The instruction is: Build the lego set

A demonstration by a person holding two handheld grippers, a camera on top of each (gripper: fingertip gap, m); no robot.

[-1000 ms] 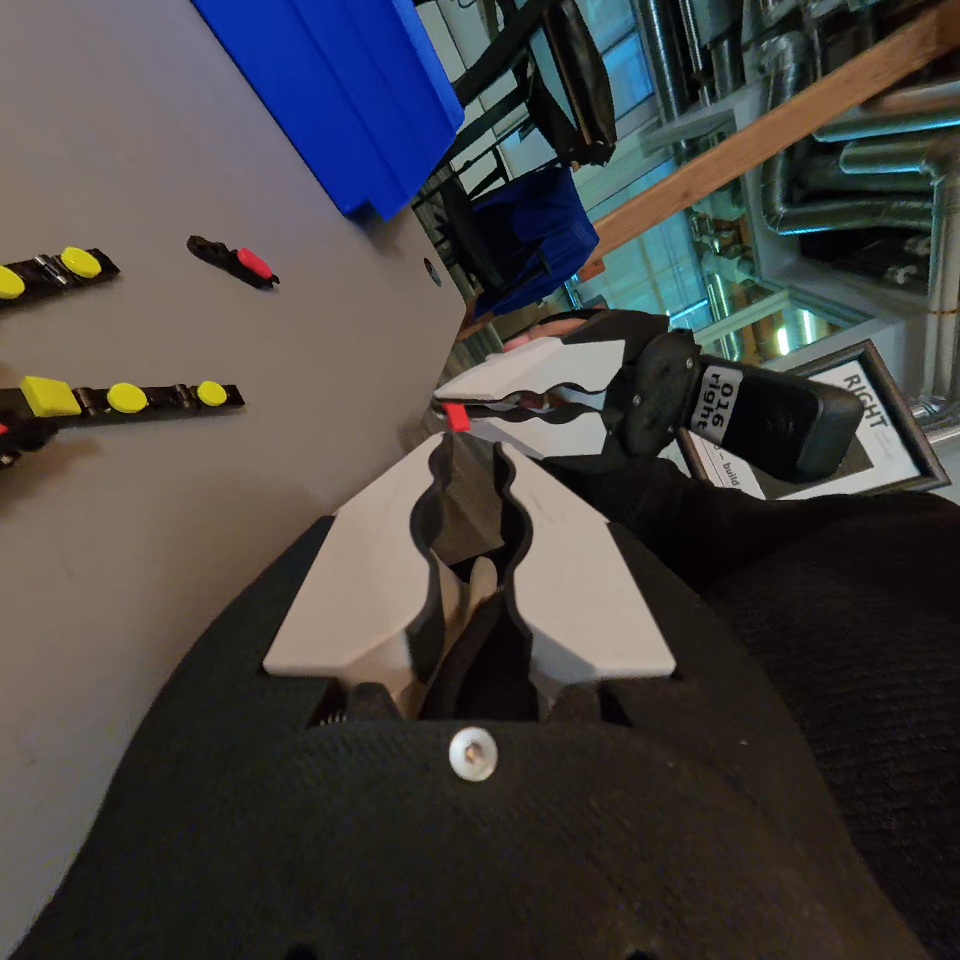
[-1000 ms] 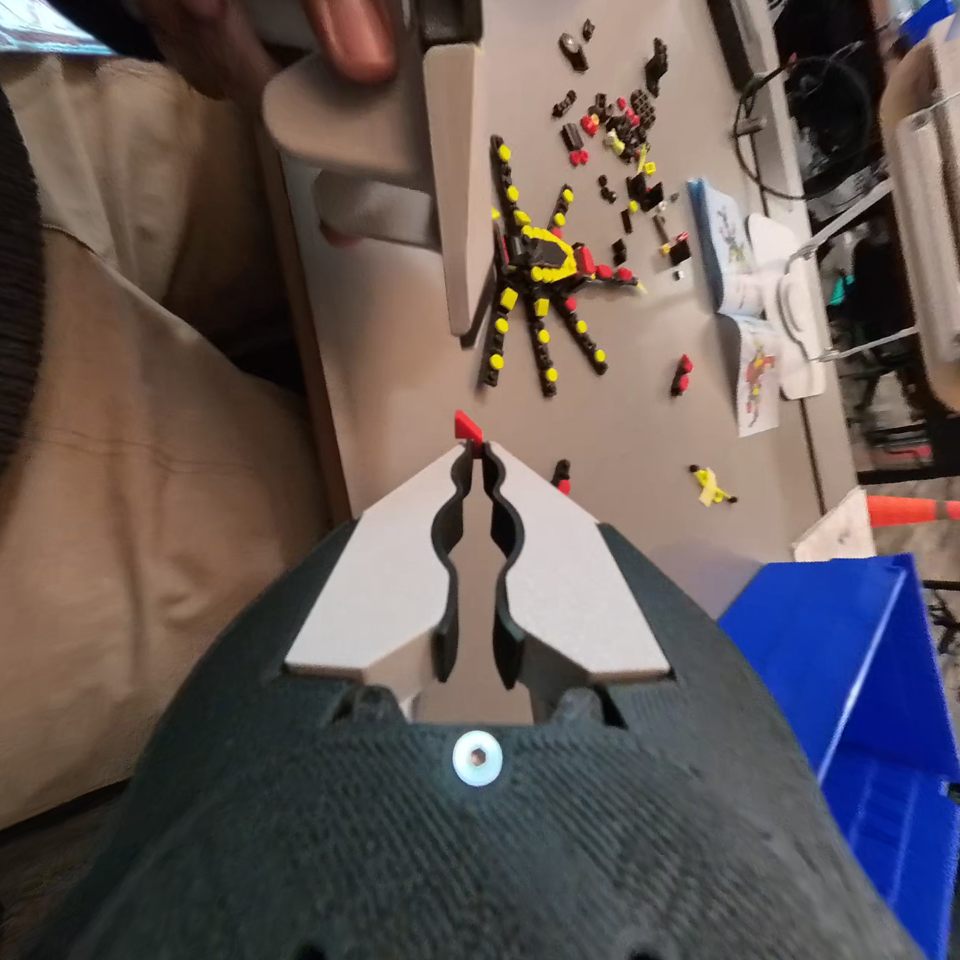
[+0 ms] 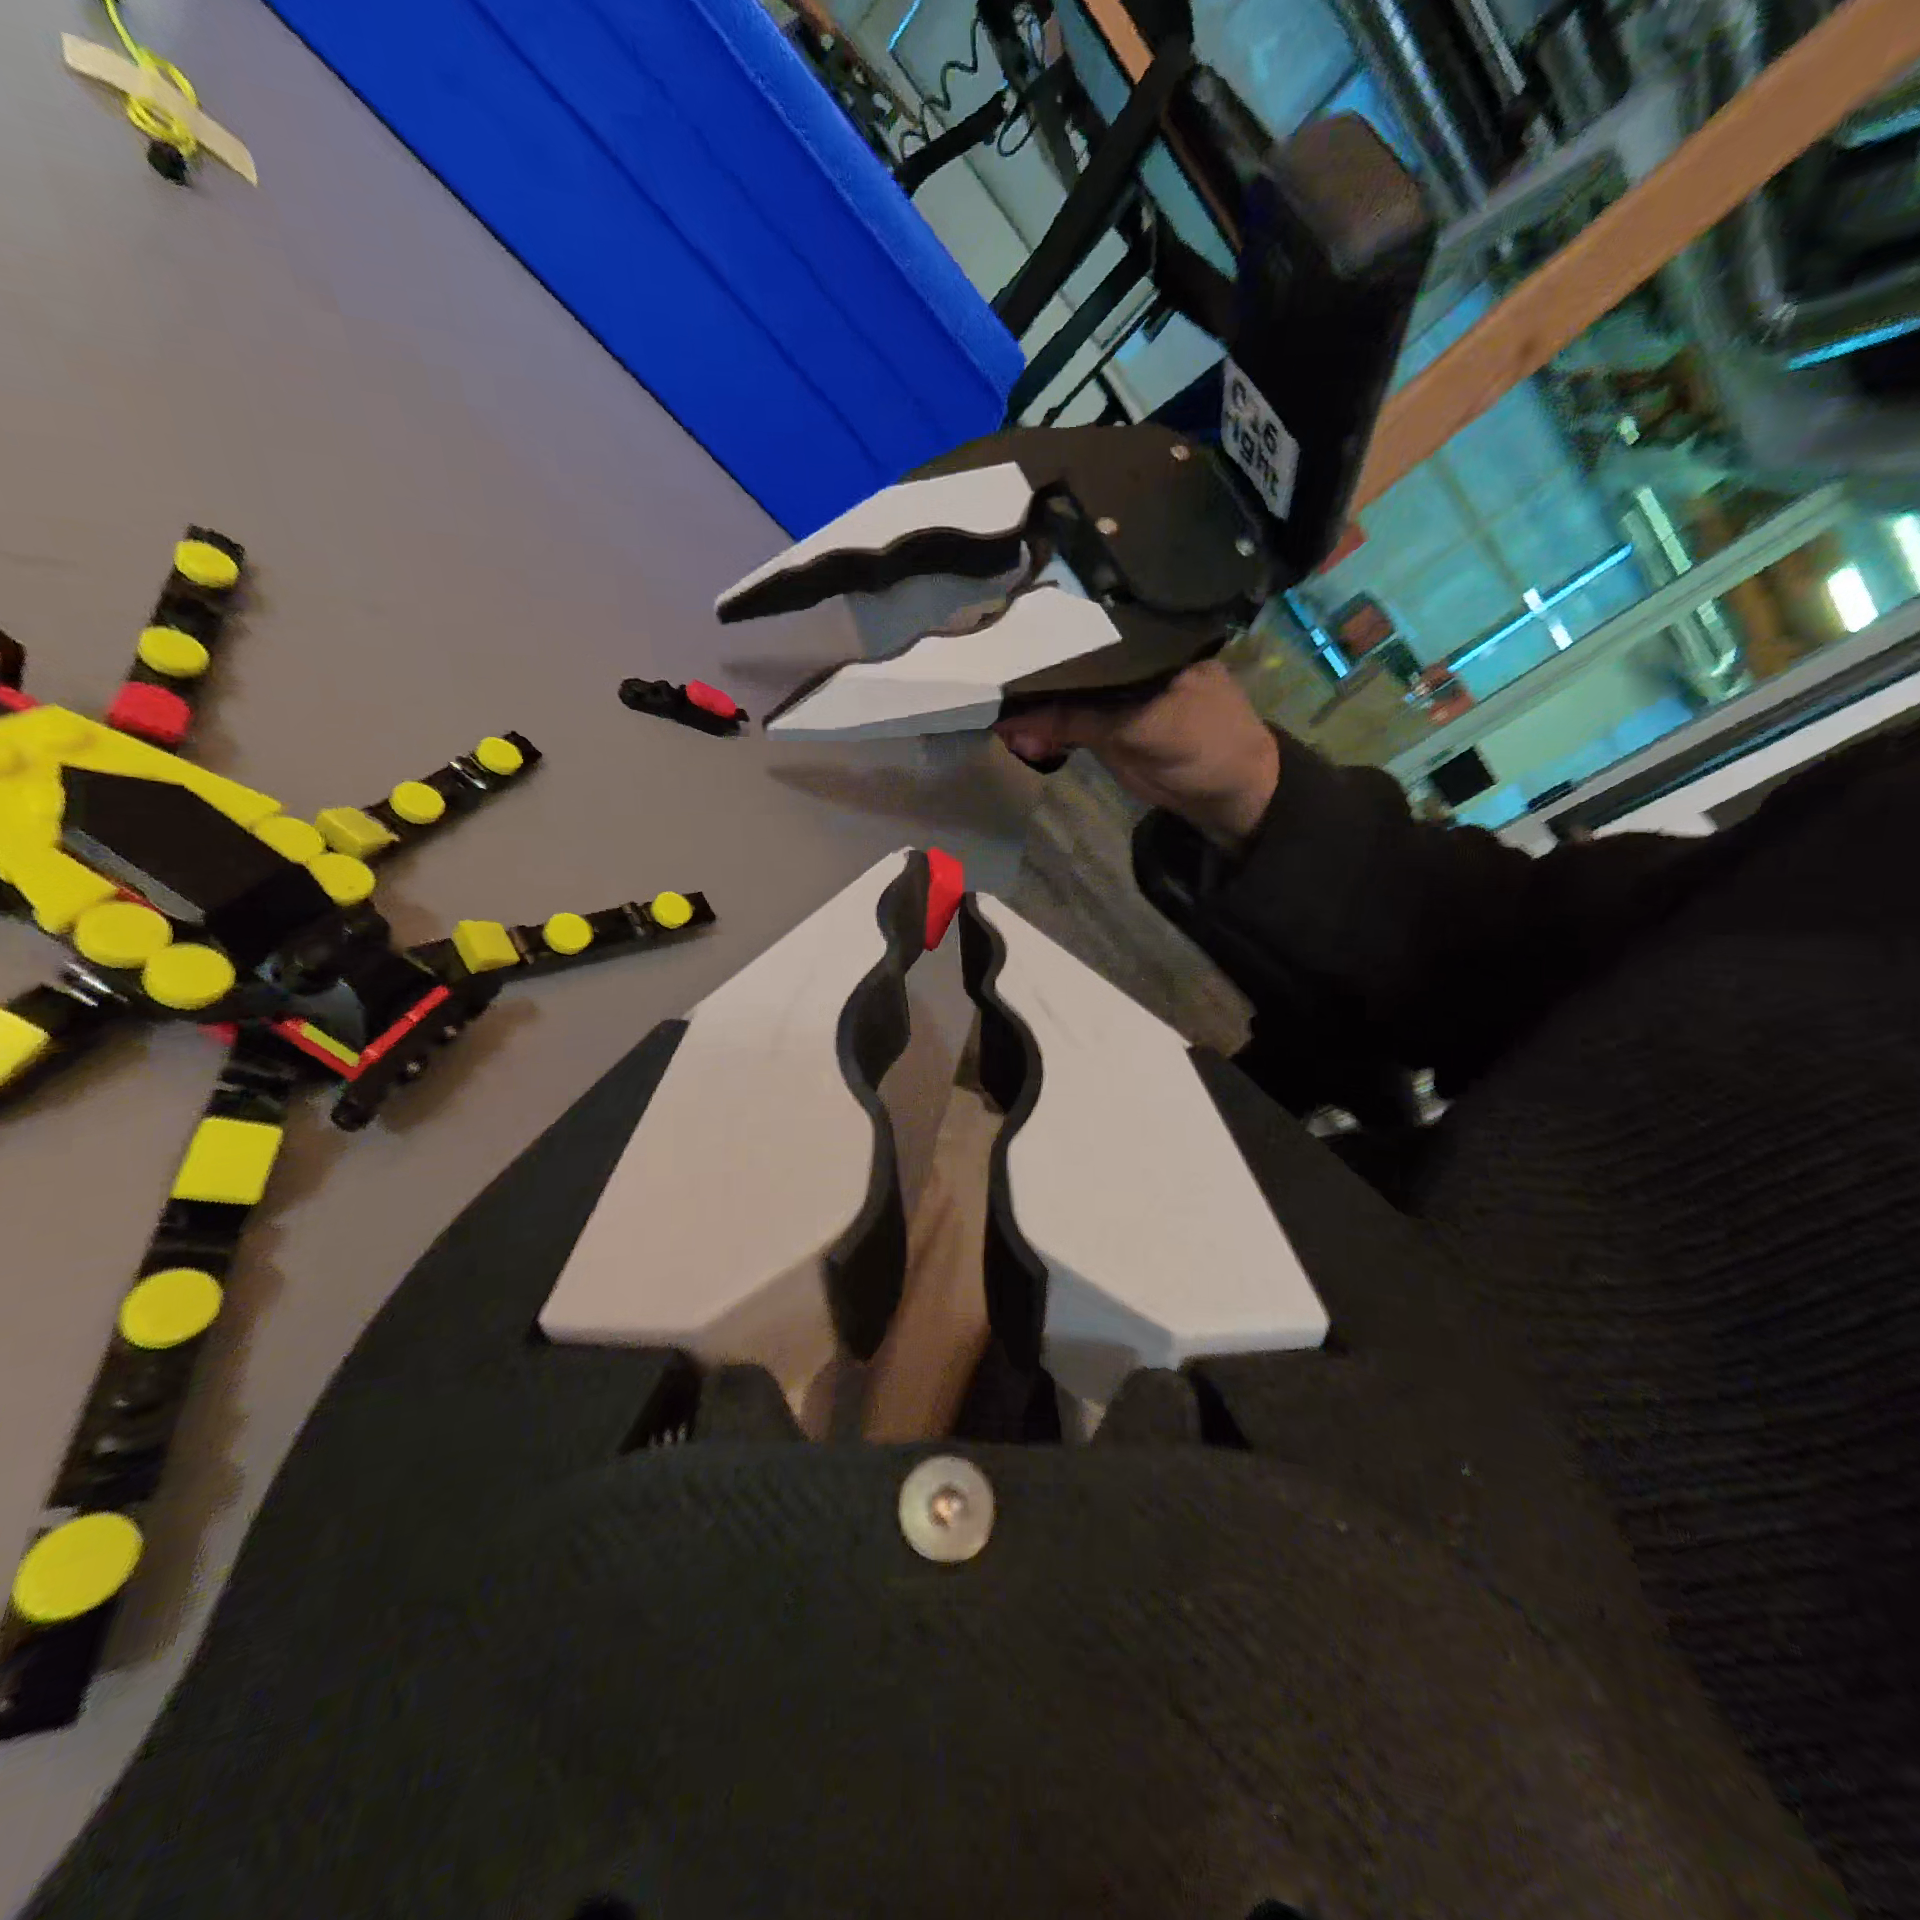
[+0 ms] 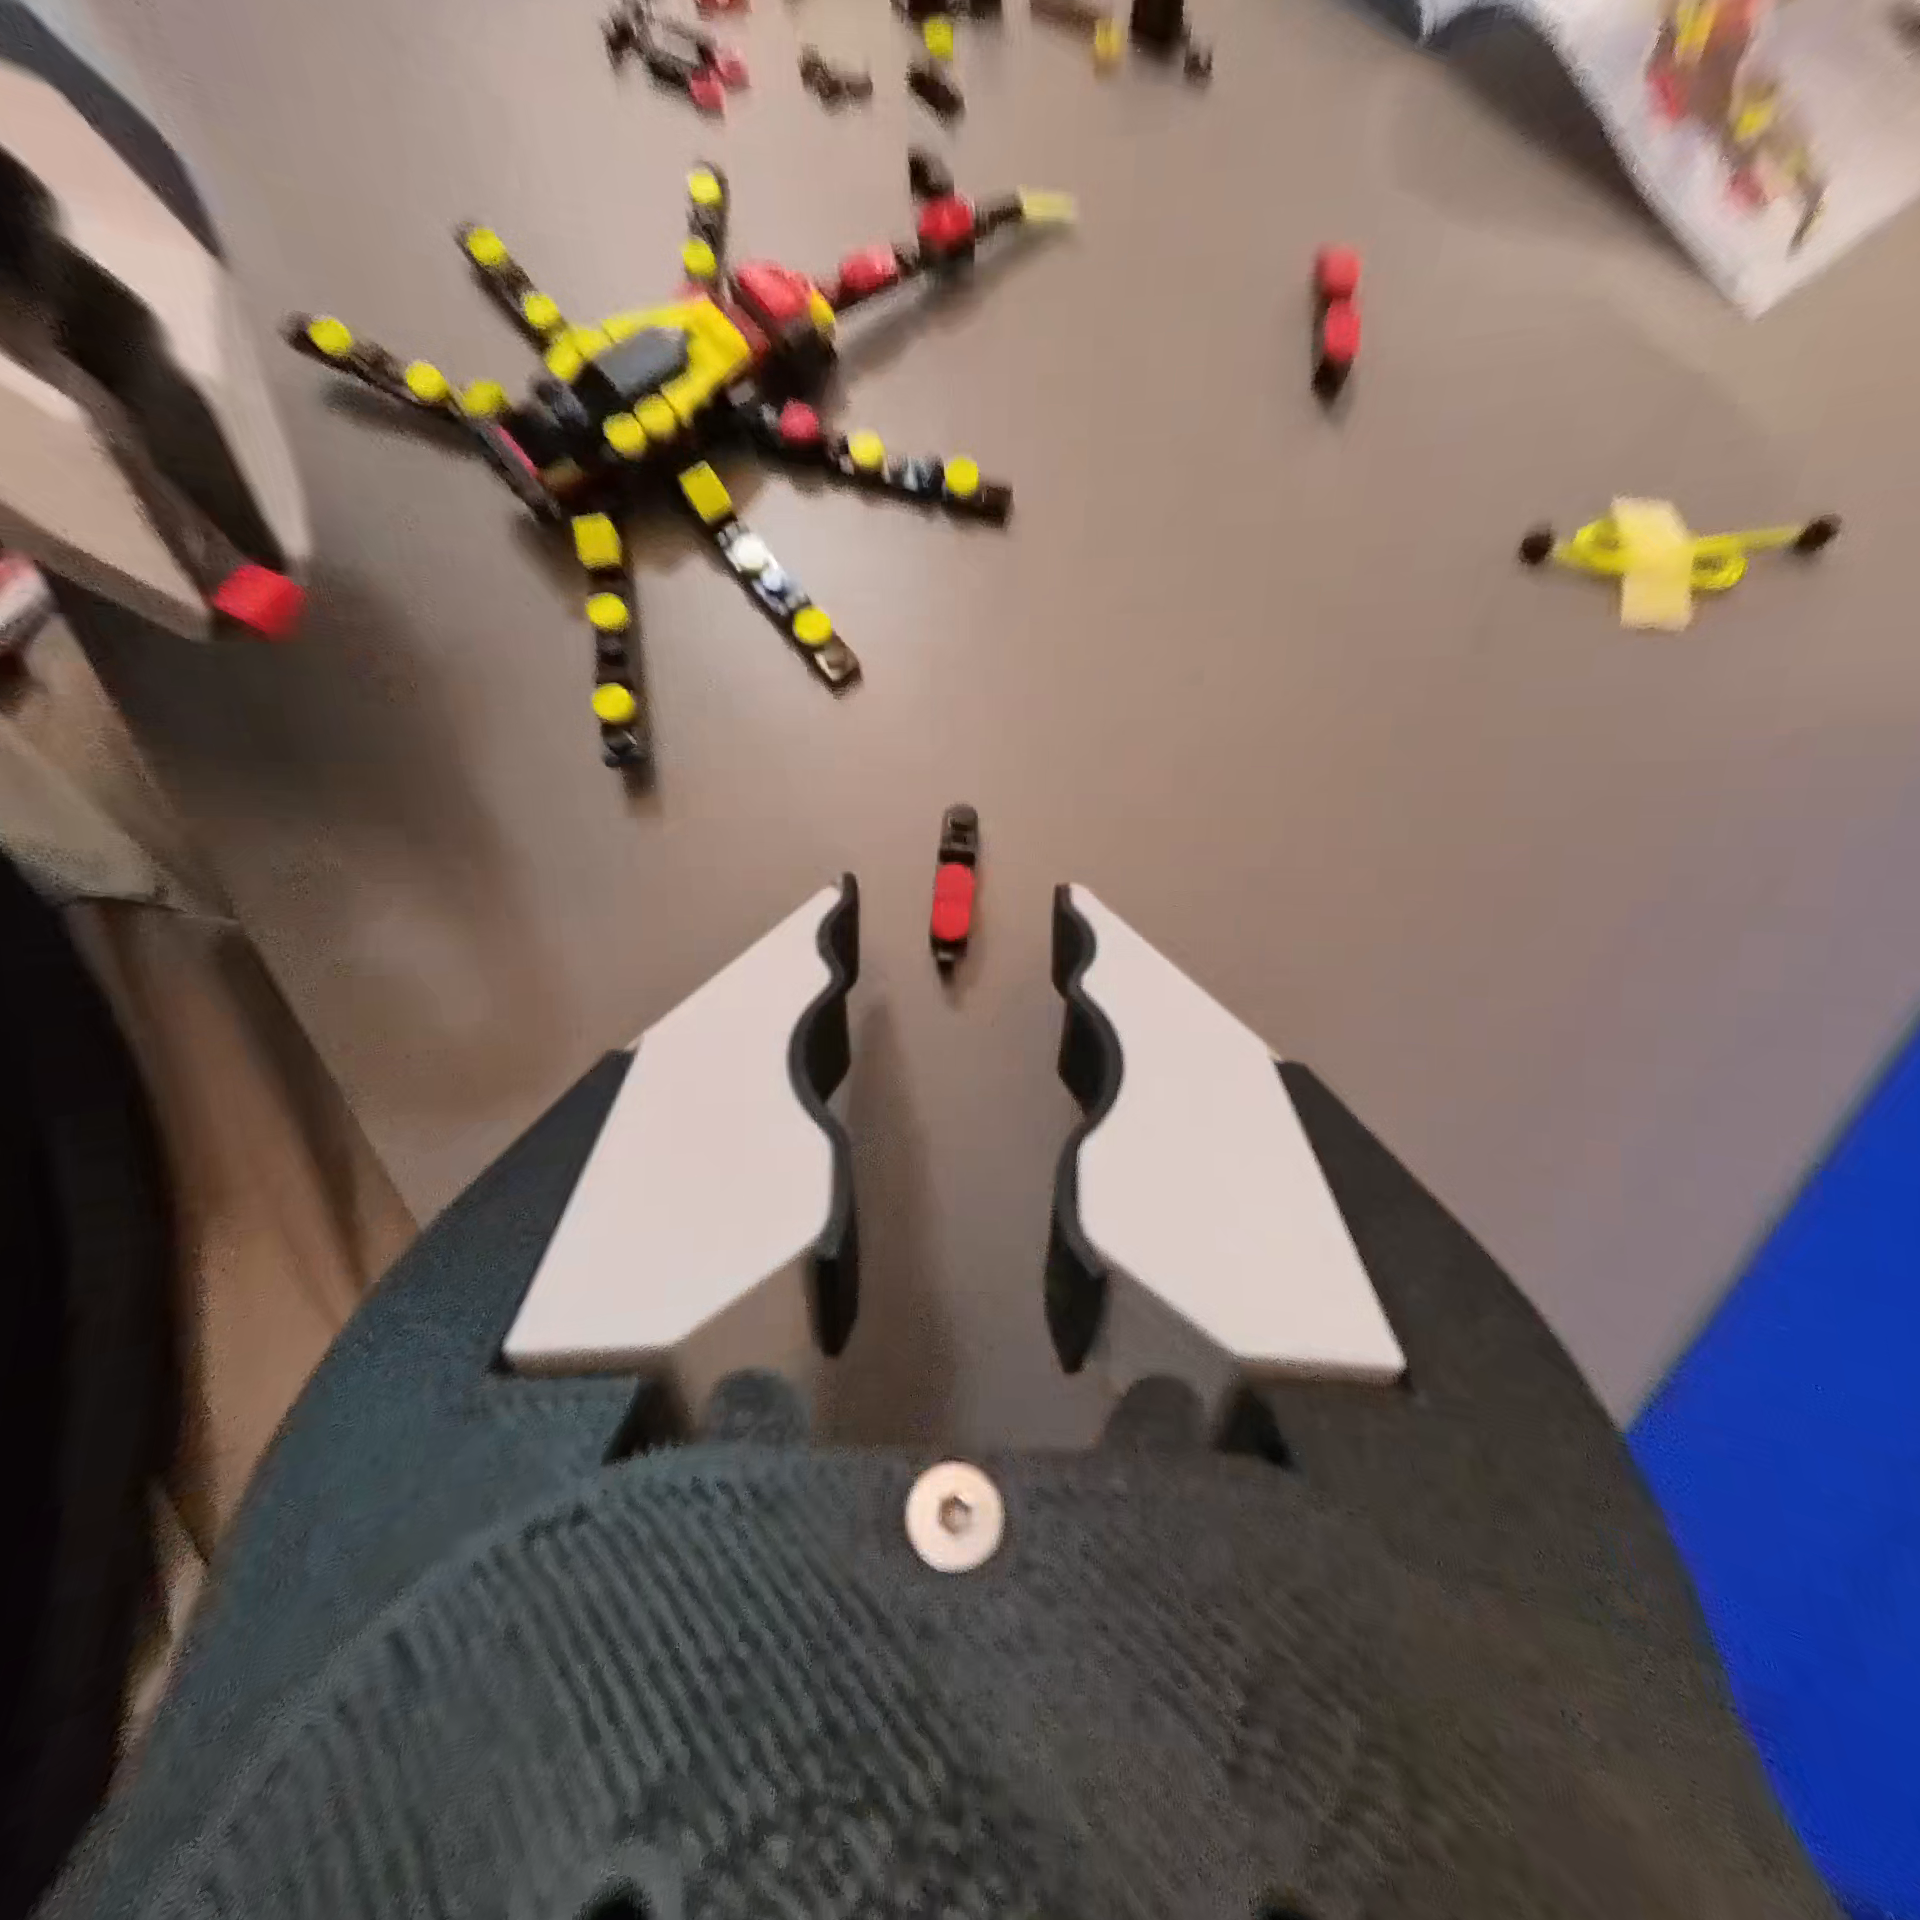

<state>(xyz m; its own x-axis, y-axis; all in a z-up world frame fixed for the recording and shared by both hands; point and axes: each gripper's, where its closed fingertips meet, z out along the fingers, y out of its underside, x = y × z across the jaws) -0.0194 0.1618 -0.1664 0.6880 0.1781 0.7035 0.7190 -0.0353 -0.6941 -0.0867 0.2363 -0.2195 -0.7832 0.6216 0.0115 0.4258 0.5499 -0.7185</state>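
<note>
Right gripper (image 4: 954,904) gapes around black-and-red piece (image 4: 953,894) on table (image 4: 1299,831).

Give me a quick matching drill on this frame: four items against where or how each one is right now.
1 left gripper
2 right gripper
3 black-and-red piece
4 spider model

a lying flat on the table between open fingers
b open, empty
c legs spread on the table
d shut on a small red brick

Pairs: 1-d, 2-b, 3-a, 4-c
</note>
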